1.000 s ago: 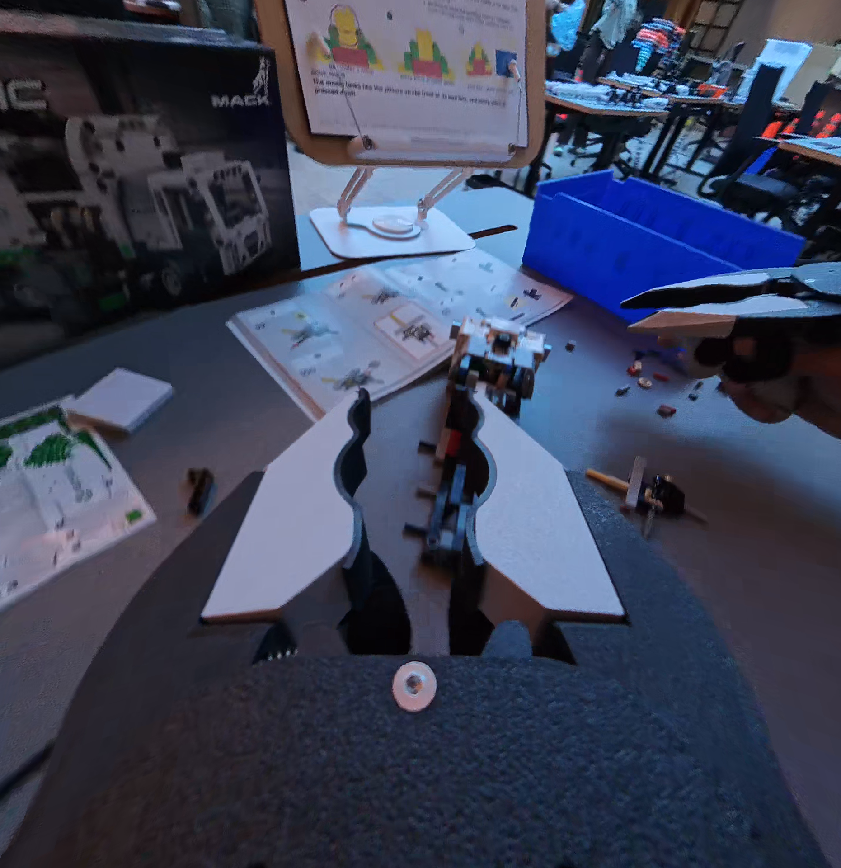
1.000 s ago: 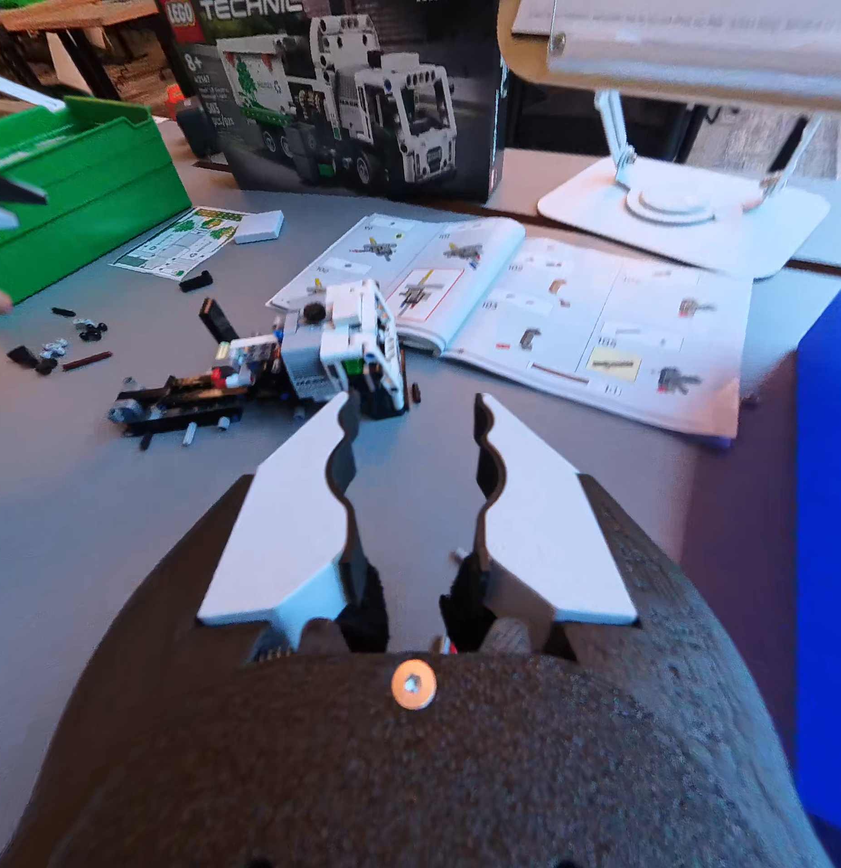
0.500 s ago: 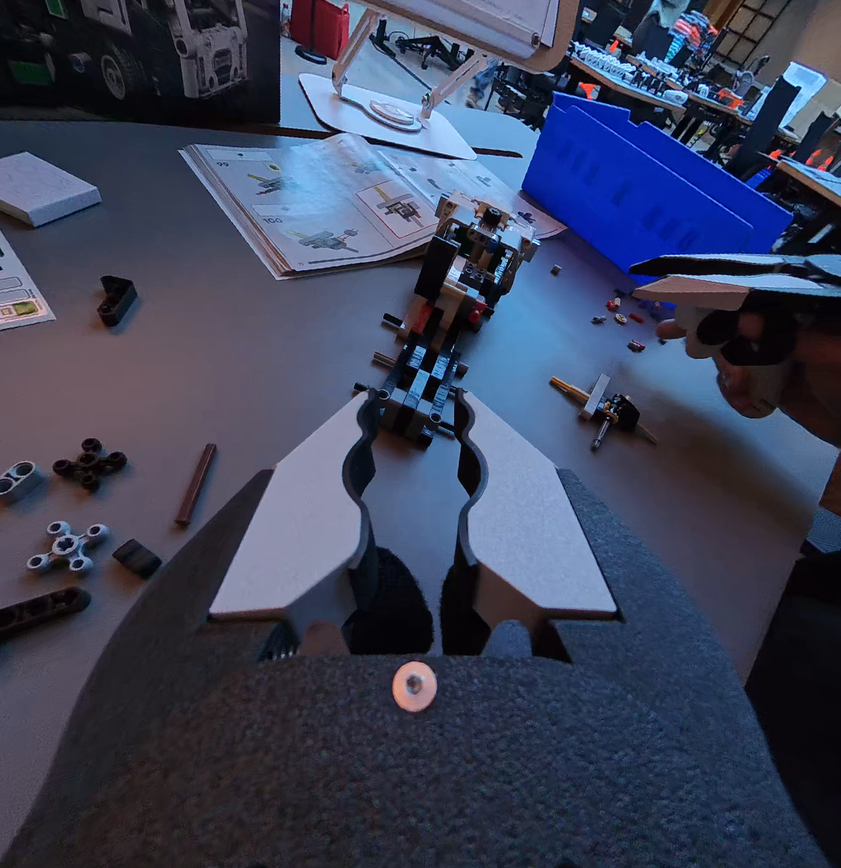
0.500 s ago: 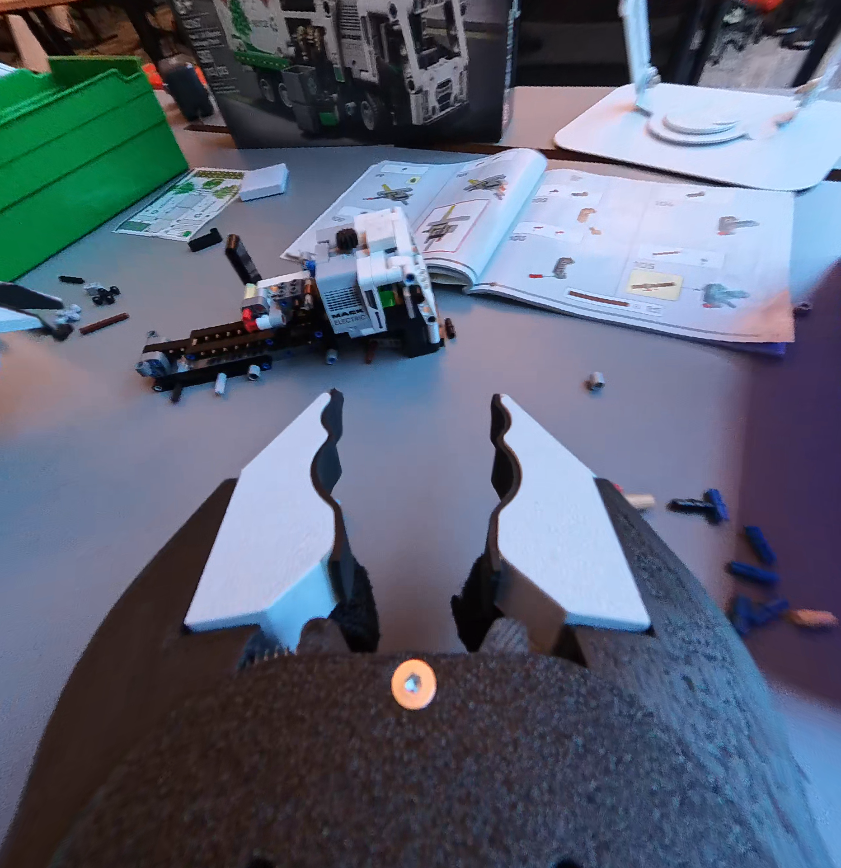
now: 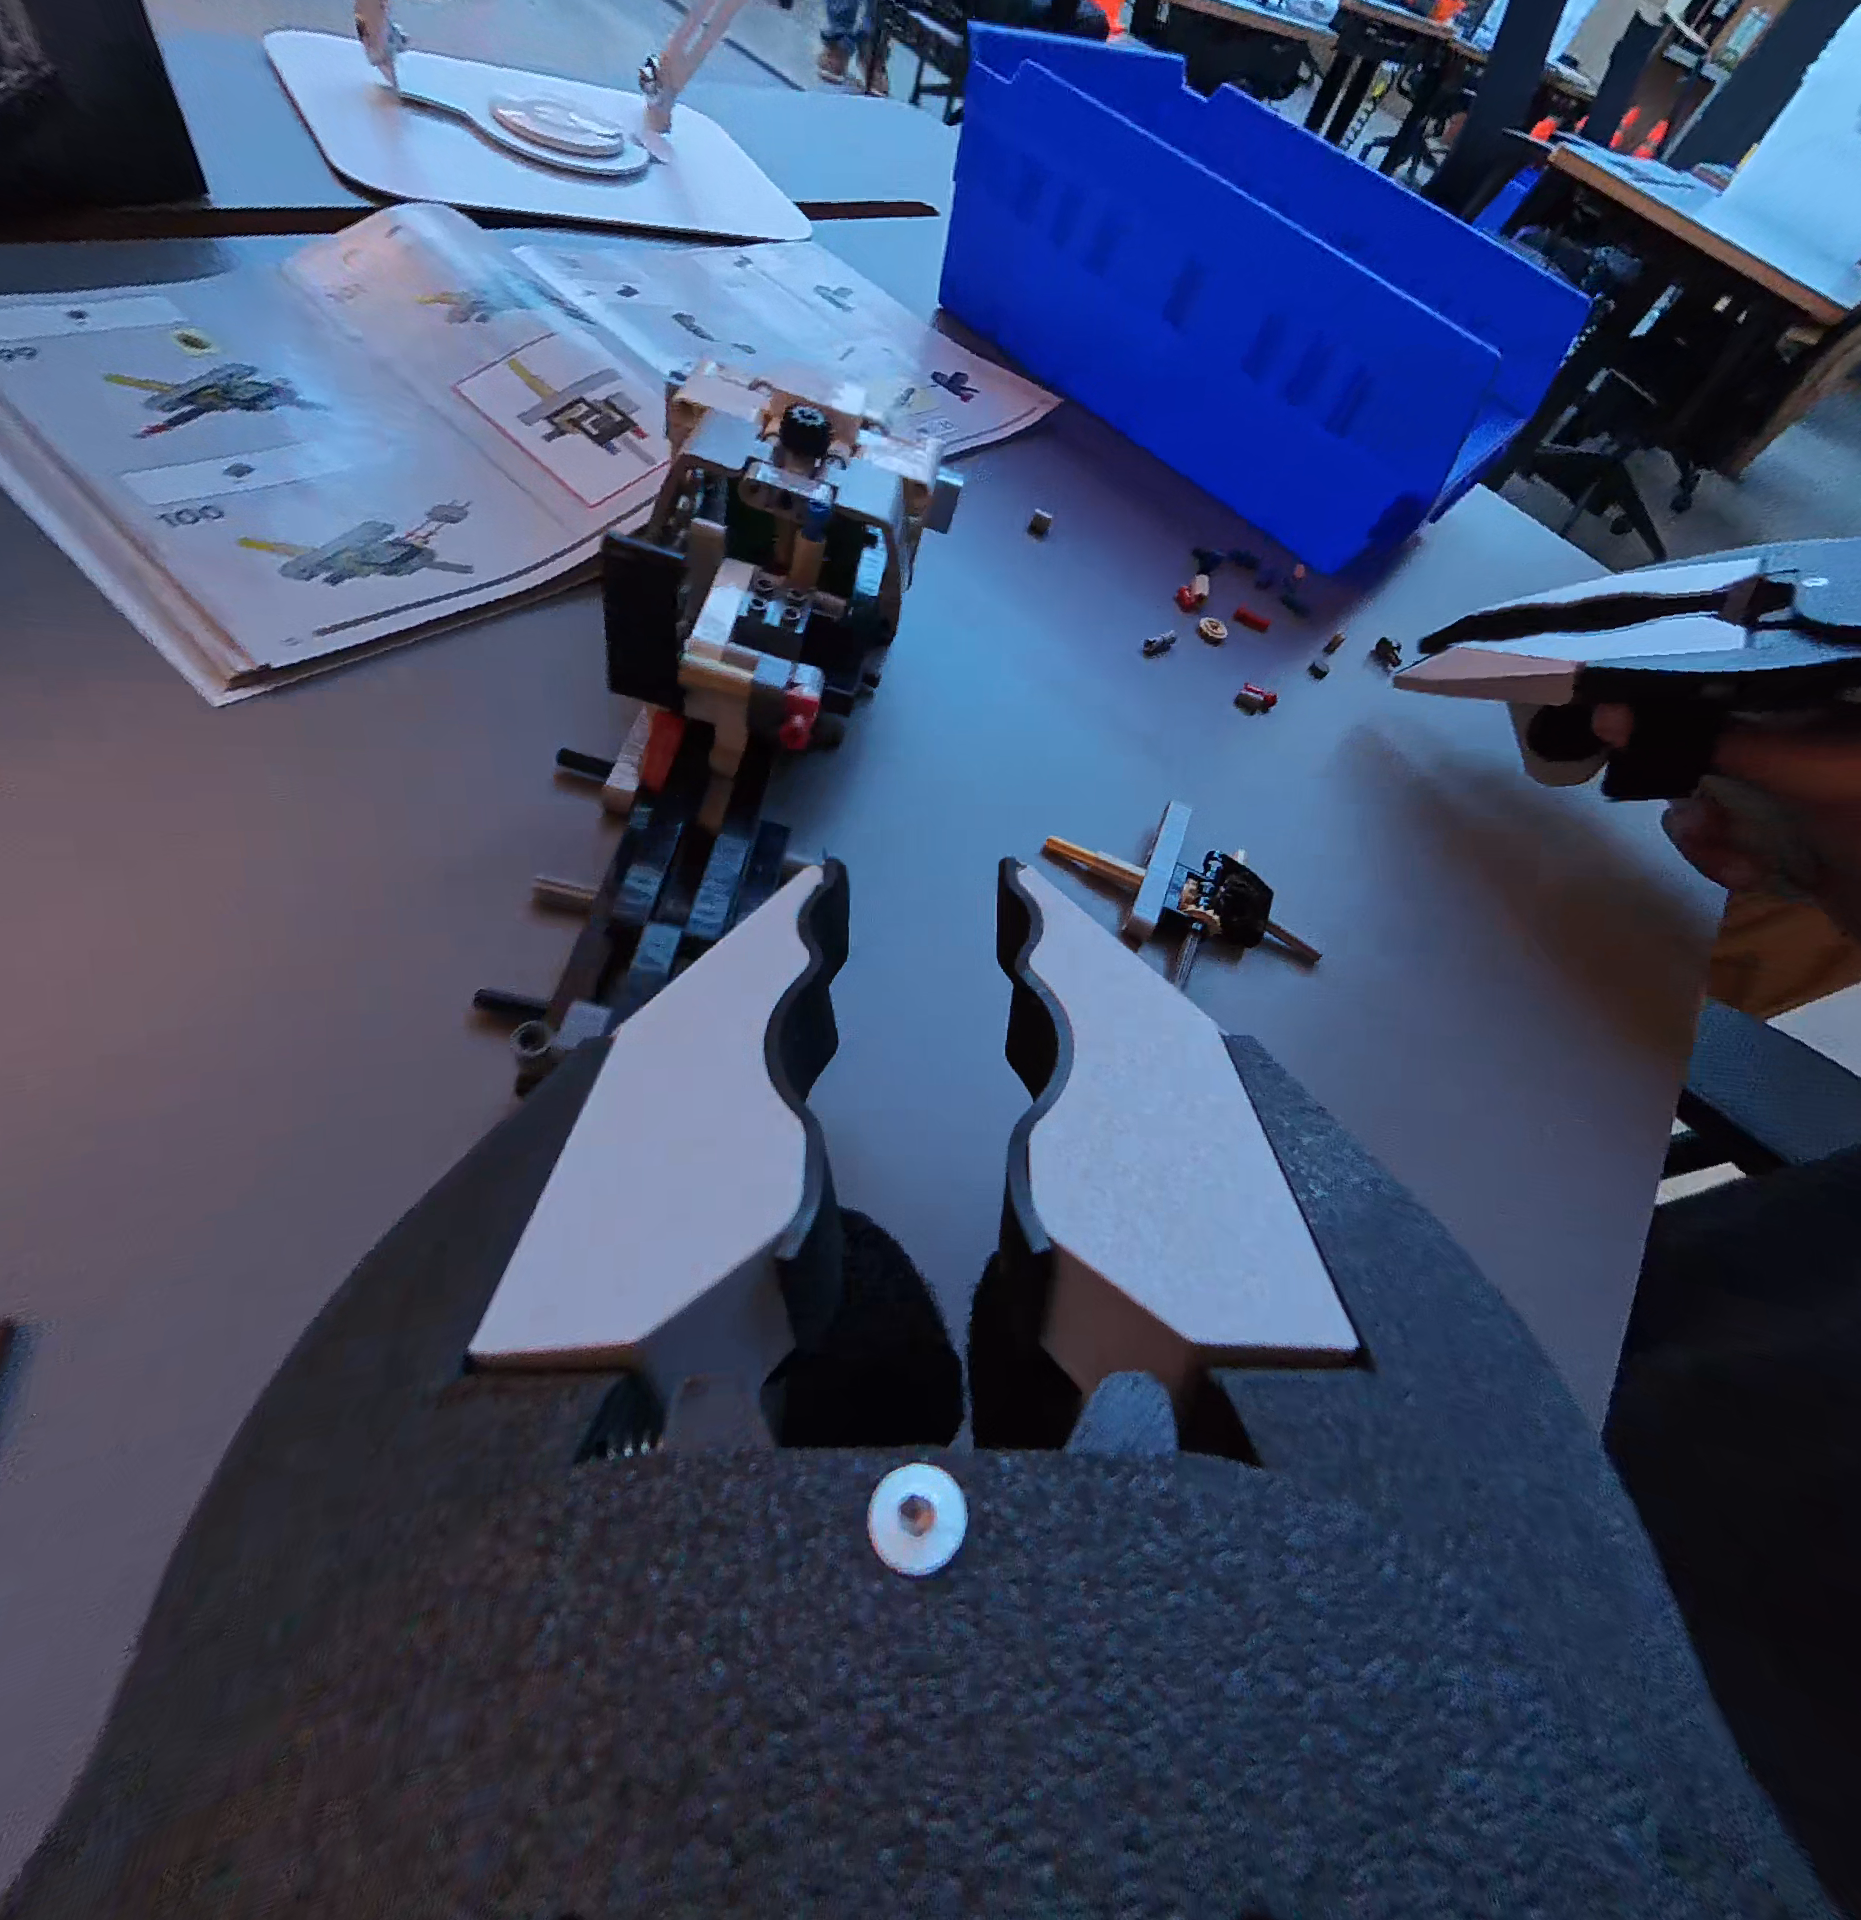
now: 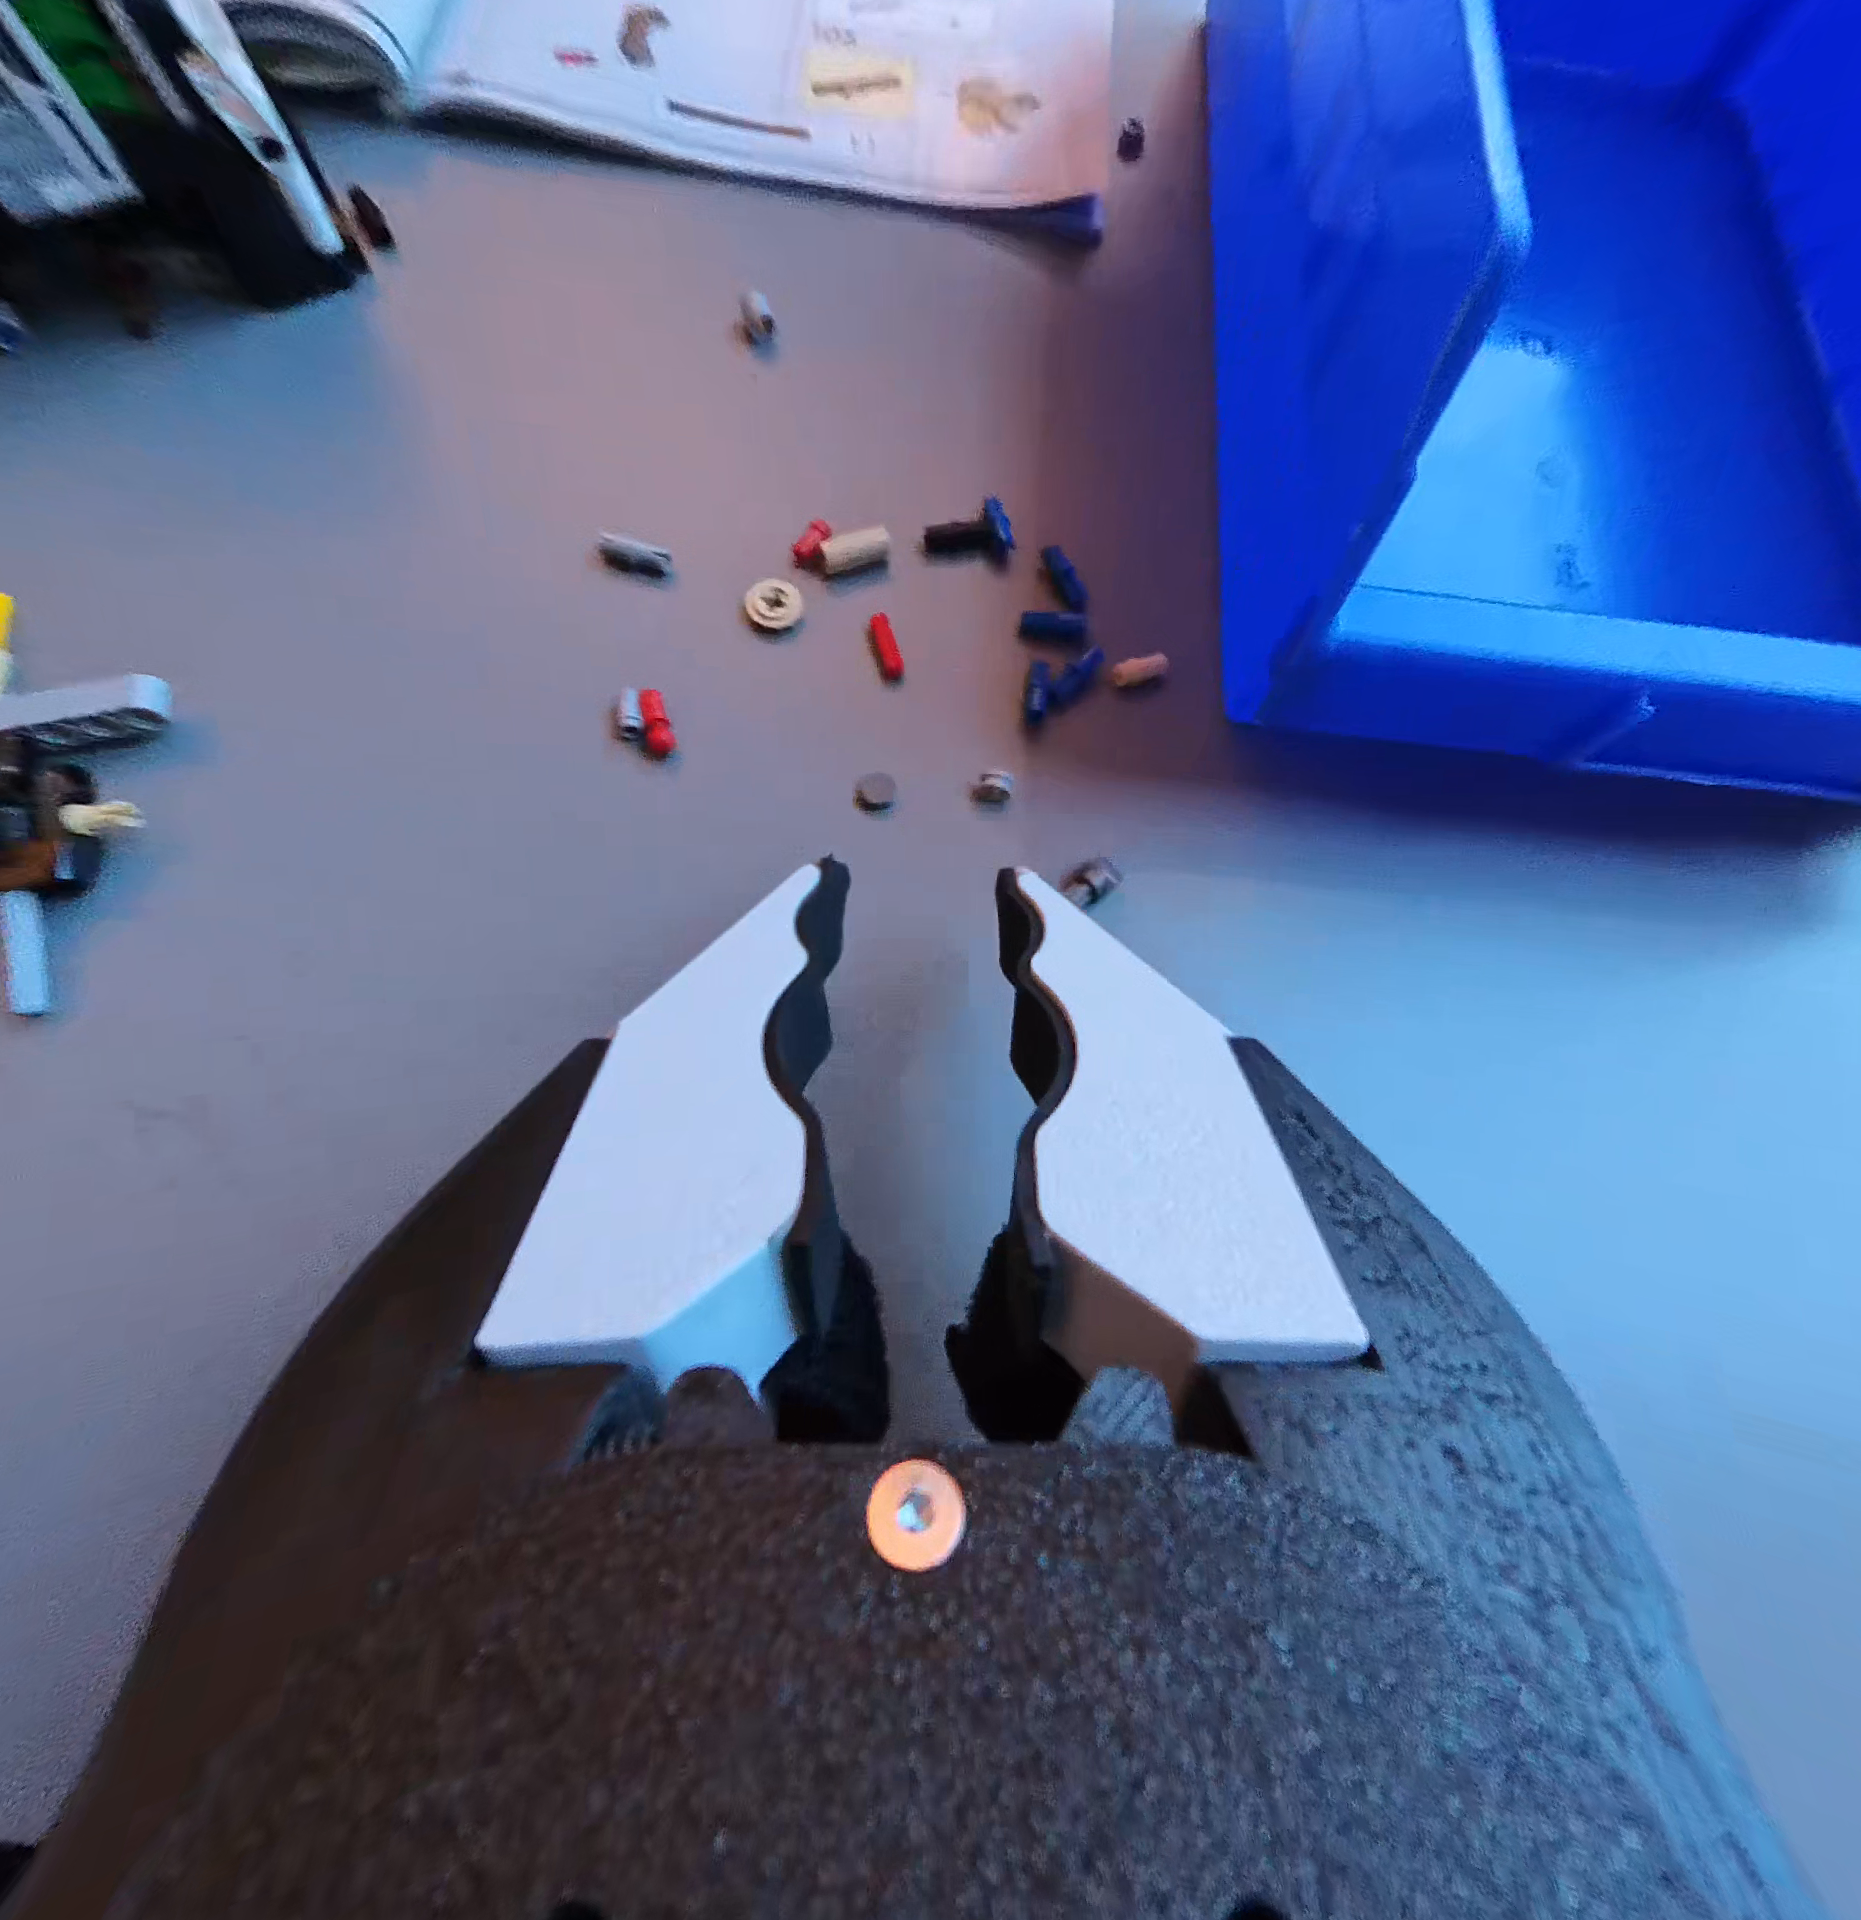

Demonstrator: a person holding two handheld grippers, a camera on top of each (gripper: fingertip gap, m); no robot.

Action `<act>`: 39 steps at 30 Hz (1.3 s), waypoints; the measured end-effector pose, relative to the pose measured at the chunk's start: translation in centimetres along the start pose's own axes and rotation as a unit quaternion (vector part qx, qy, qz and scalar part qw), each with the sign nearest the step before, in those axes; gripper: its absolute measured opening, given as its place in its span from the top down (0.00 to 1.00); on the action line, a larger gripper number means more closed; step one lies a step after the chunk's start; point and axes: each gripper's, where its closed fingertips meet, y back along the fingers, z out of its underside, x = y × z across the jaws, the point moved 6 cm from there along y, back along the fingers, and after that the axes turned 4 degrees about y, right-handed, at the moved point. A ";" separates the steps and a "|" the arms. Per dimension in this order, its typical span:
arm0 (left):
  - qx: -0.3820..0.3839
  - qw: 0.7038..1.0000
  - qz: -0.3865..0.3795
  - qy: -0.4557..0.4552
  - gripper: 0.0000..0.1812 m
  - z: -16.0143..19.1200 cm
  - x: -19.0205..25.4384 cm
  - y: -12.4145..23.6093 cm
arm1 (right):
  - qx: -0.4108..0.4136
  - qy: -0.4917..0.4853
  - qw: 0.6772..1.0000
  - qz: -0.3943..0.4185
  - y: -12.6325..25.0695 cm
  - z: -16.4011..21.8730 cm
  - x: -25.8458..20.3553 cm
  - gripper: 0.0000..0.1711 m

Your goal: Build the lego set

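At the centre of the left wrist frame, the left gripper [image 5: 921, 883] is hovering with jaws apart and empty, the half-built truck [image 5: 744, 634] lying just upper left of its tips. In the right wrist frame, the right gripper [image 6: 921, 883] is gaping empty below scattered small pins [image 6: 884, 644], beside the blue bin [image 6: 1352, 343] at upper right.

Glossy plastic blue bin [image 6: 1352, 343], matt grey tabletop [image 5: 282, 935], paper instruction booklet [image 5: 282, 416], rough-grained black tongs [image 5: 921, 883].
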 end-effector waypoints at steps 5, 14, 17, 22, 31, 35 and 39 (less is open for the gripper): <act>0.004 1.000 -0.012 -0.017 0.86 -0.6 1.1 -0.2 | 0.006 -0.014 1.000 -0.013 -1.2 0.3 1.4 0.84; -0.009 0.999 -0.031 -0.004 0.86 0.0 1.0 0.3 | 0.053 -0.053 0.991 -0.107 -2.9 -2.3 1.7 0.85; -0.011 0.999 -0.046 -0.009 0.86 0.1 0.8 0.5 | 0.067 -0.043 0.985 -0.151 -2.6 -2.6 -0.3 0.84; -0.013 0.999 -0.044 0.002 0.86 0.4 0.6 0.5 | 0.050 0.004 0.991 -0.123 -4.0 -2.9 -1.5 0.87; -0.011 0.997 -0.070 -0.021 0.86 0.2 0.3 1.7 | -0.004 0.054 0.993 -0.102 -6.5 -4.0 -1.9 0.86; -0.012 0.997 -0.077 -0.017 0.86 0.6 -0.3 2.0 | 0.002 0.051 0.992 -0.113 -6.6 -4.0 -1.9 0.86; -0.013 0.997 -0.074 -0.012 0.86 0.8 -0.8 1.9 | 0.003 0.068 0.991 -0.111 -6.7 -4.1 -2.3 0.89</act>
